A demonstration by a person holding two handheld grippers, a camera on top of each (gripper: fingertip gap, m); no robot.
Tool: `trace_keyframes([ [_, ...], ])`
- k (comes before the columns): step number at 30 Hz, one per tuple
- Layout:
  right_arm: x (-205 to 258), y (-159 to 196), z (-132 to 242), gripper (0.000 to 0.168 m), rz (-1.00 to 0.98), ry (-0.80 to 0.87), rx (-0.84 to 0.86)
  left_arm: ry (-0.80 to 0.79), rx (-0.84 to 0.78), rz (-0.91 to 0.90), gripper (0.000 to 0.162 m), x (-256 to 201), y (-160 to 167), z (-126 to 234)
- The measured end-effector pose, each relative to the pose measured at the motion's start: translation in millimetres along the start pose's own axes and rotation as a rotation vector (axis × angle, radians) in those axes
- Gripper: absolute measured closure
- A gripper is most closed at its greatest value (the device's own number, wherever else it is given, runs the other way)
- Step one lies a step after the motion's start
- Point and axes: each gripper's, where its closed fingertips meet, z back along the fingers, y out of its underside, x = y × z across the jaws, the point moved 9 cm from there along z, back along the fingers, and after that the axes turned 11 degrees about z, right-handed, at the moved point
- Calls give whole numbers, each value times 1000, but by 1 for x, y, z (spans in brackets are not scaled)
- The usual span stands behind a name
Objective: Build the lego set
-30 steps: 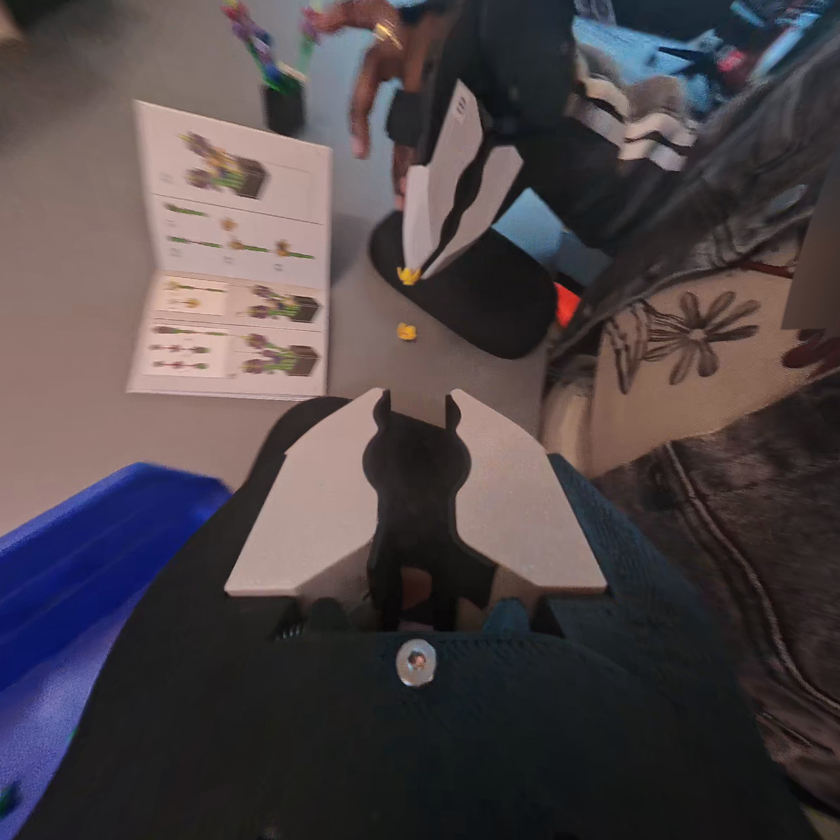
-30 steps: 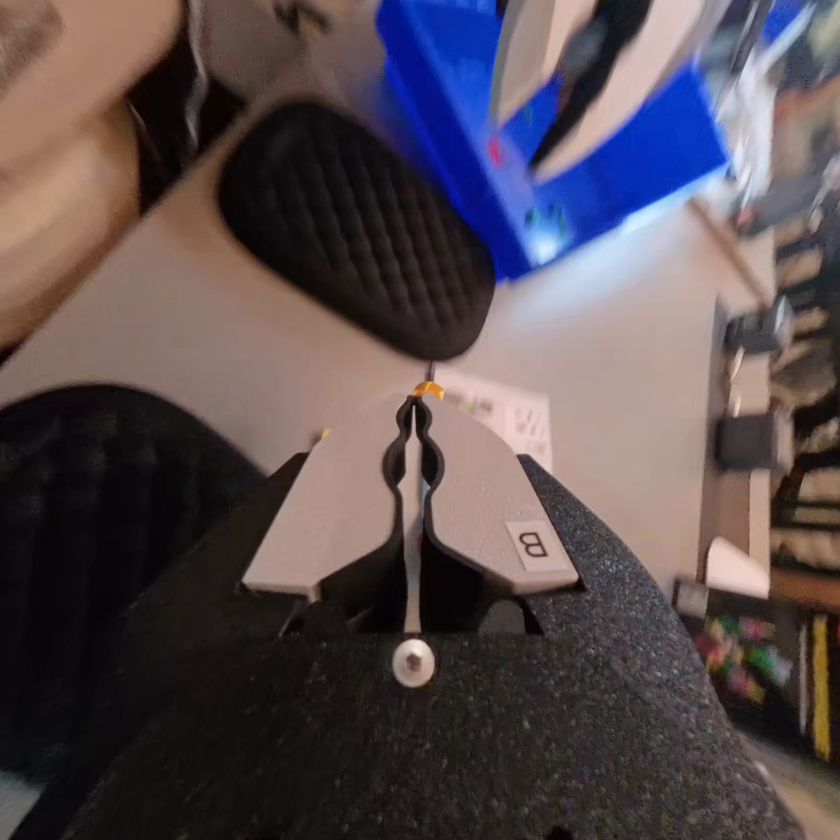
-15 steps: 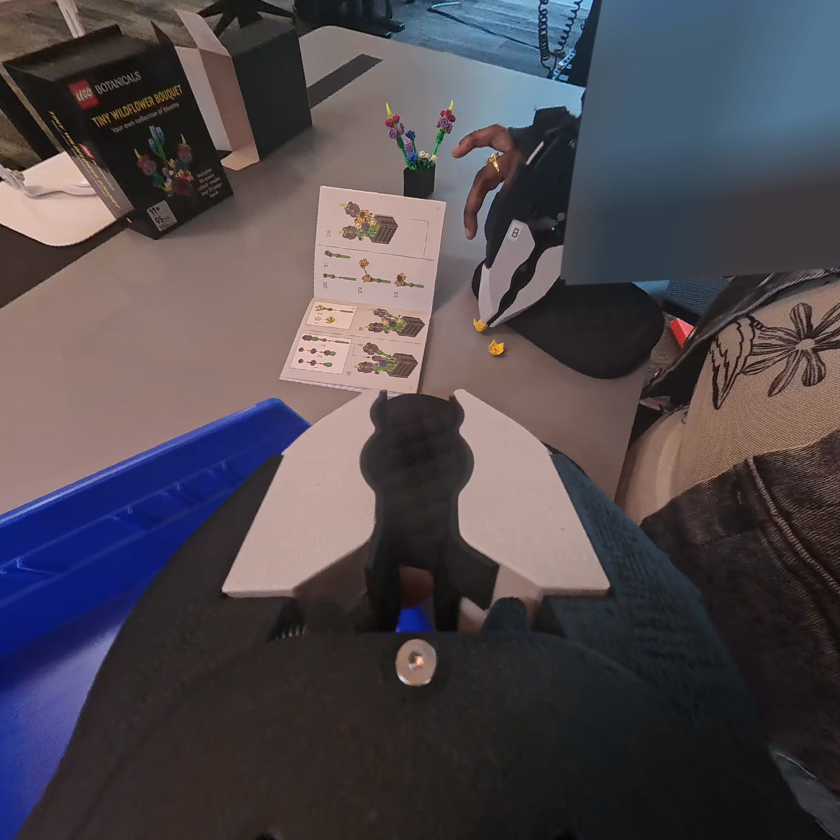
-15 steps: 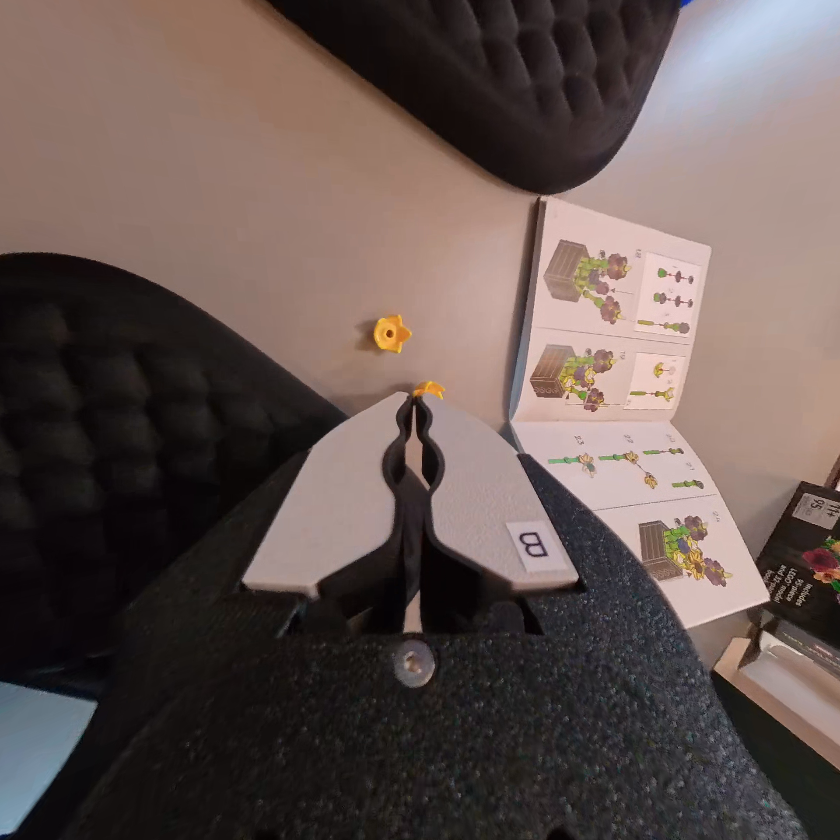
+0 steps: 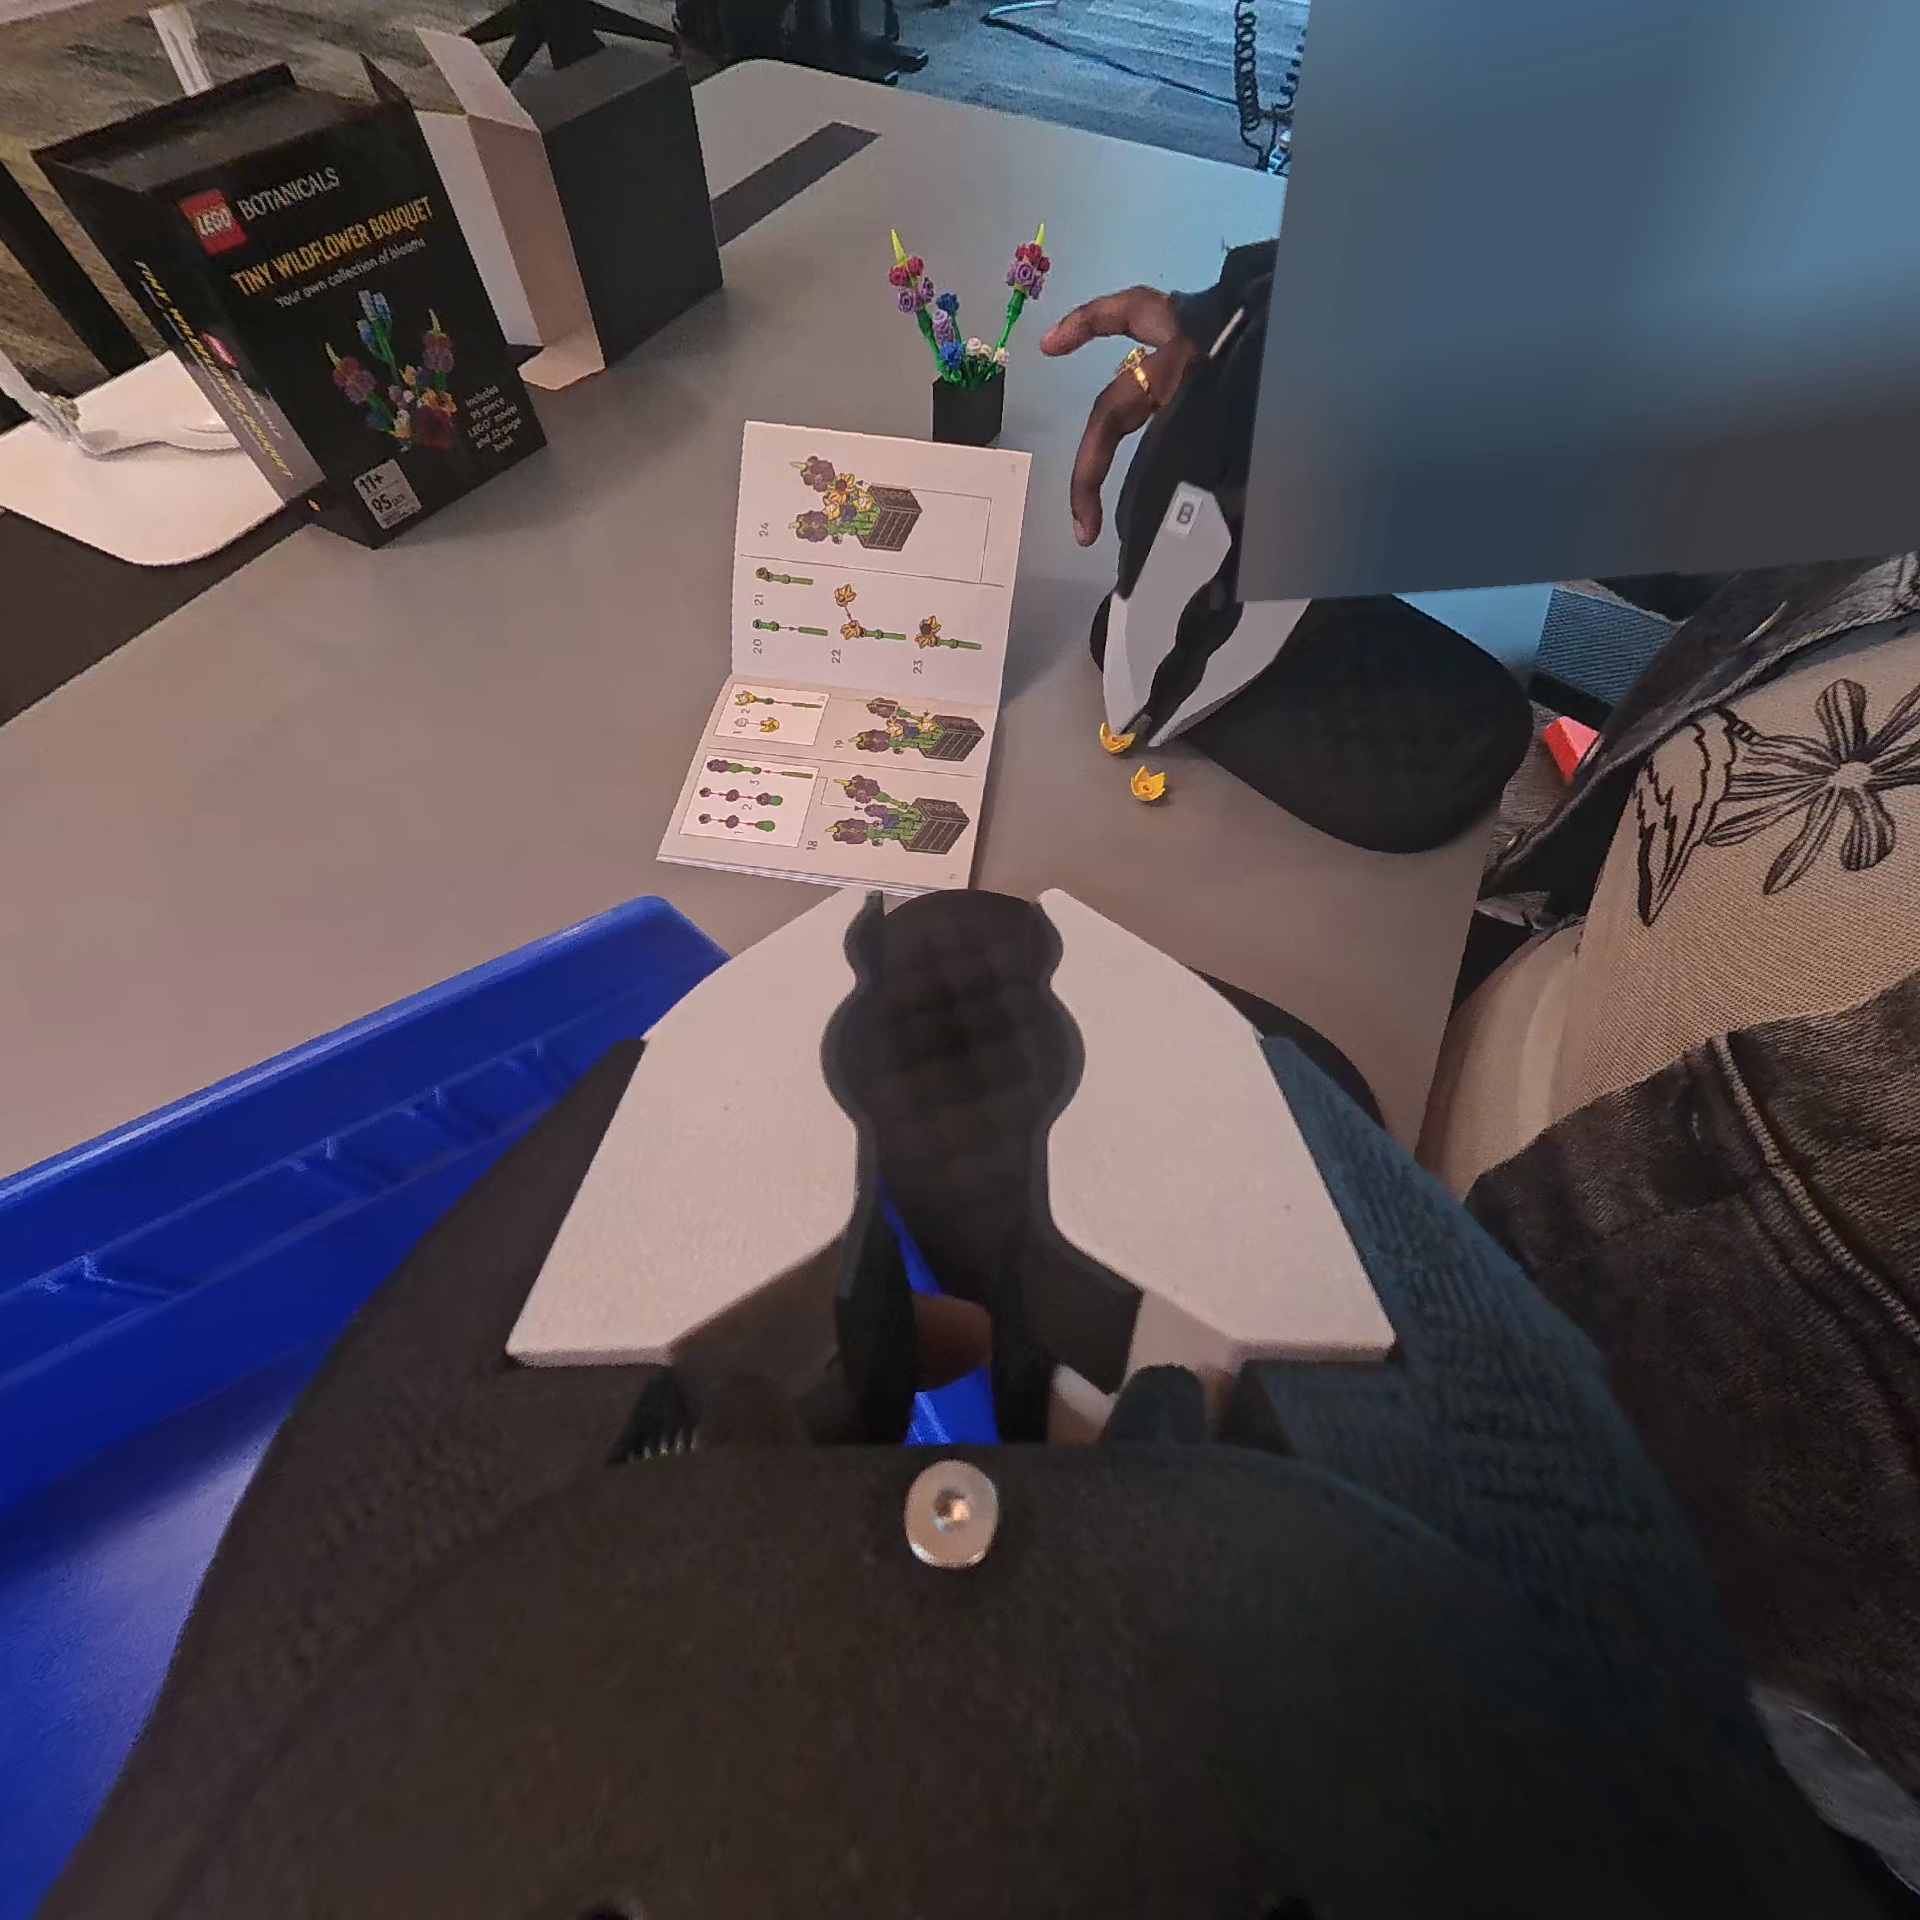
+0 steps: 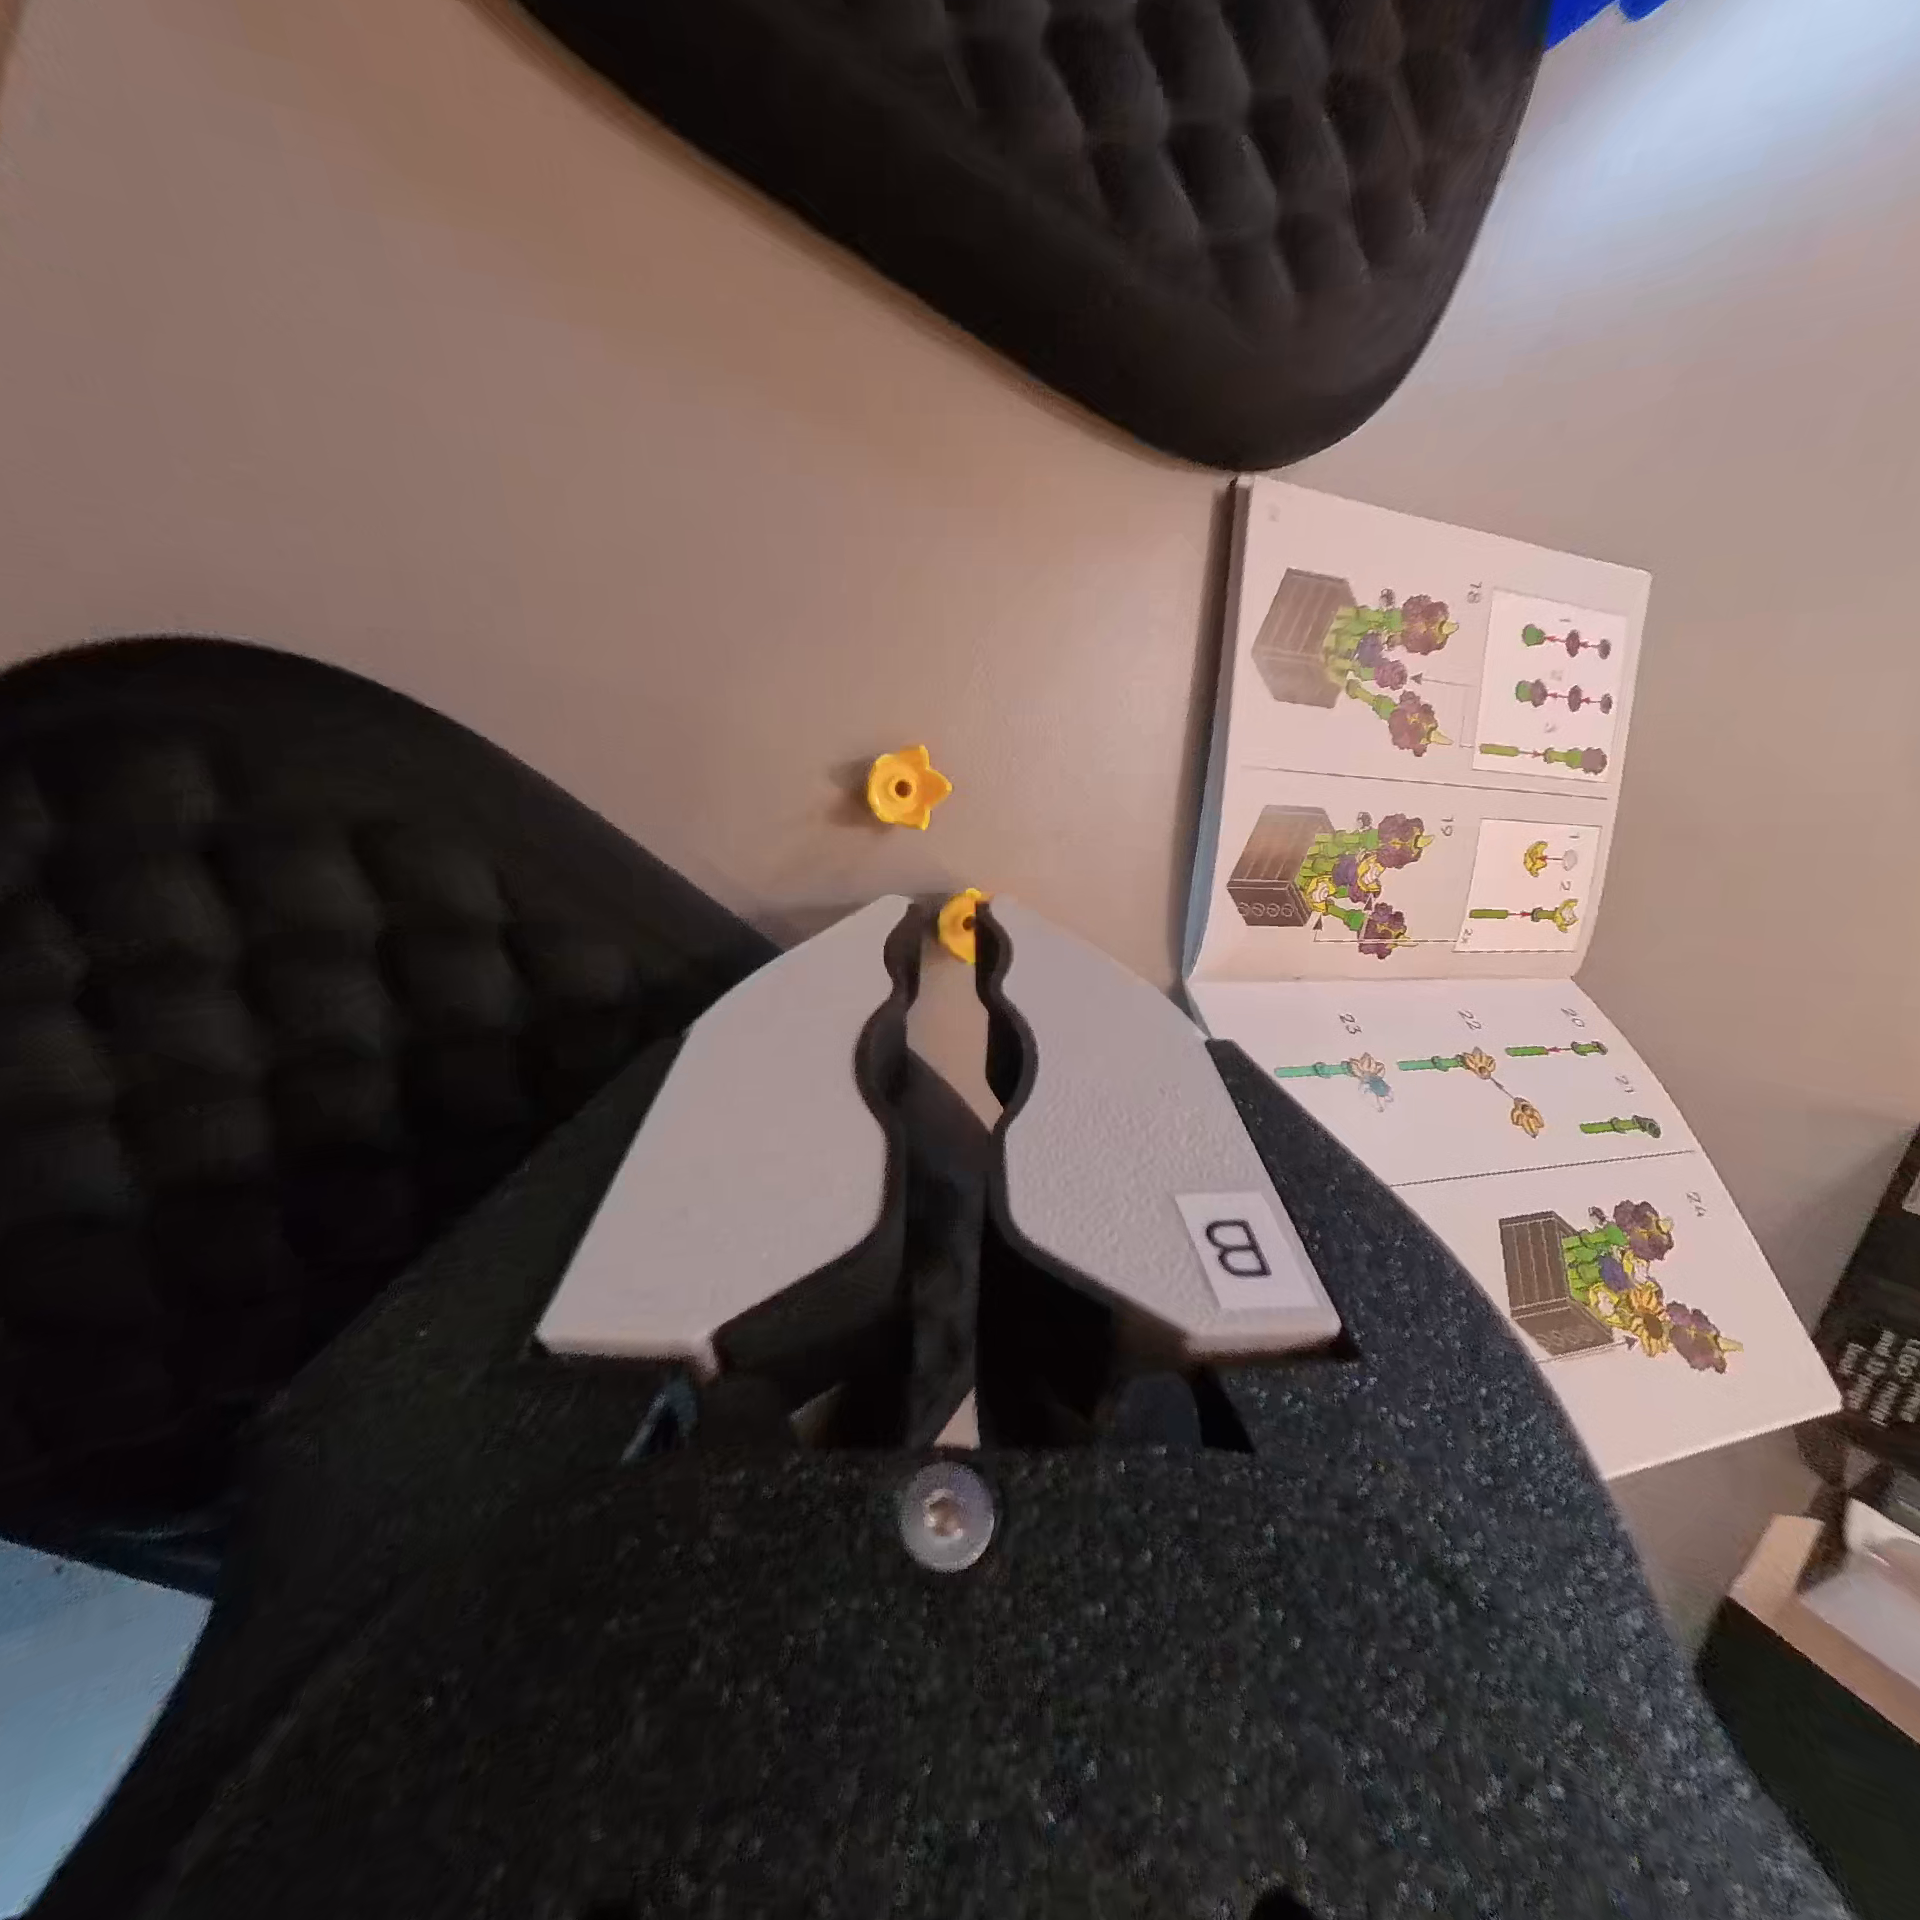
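Observation:
My right gripper (image 6: pixel 951 912) is low over the grey table (image 6: pixel 520 468), its jaws slightly apart. A small yellow flower piece (image 6: pixel 961 923) sits between the tips, against the right finger. A second yellow flower piece (image 6: pixel 904 790) lies on the table just beyond. The left wrist view shows the same right gripper (image 5: pixel 1132 727), tip down at one yellow piece (image 5: pixel 1117 740), with the other piece (image 5: pixel 1146 784) beside it. My left gripper (image 5: pixel 956 904) is open and empty above a blue bin (image 5: pixel 312 1122). A part-built flower model in a black pot (image 5: pixel 966 343) stands behind the open instruction booklet (image 5: pixel 862 665).
The black set box (image 5: pixel 332 312) stands at the back left. A black padded rest (image 5: pixel 1371 727) lies by the right gripper, and another (image 6: pixel 1091 208) lies beyond the pieces. The booklet (image 6: pixel 1455 935) lies right of the right gripper. A person's hand (image 5: pixel 1112 384) holds that gripper.
Both views swung and then steadied. The right jaws were shut on the yellow piece and have parted a little; the piece now sits lower between the tips. The left gripper stays open.

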Motion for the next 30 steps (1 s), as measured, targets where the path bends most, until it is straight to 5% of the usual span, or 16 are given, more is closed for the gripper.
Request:
trace_keyframes([
  [8,3,5,28,123,-389,220,-577,-92,-6,-13,127,7,3,12],
  [17,12,15,37,109,-512,524,-699,-339,-188,26,63,43,-1,41],
  [24,12,22,41,114,-592,624,-734,-366,27,32,63,71,19,53],
  [30,12,19,36,117,-574,623,-667,-275,172,-21,95,89,29,57],
])
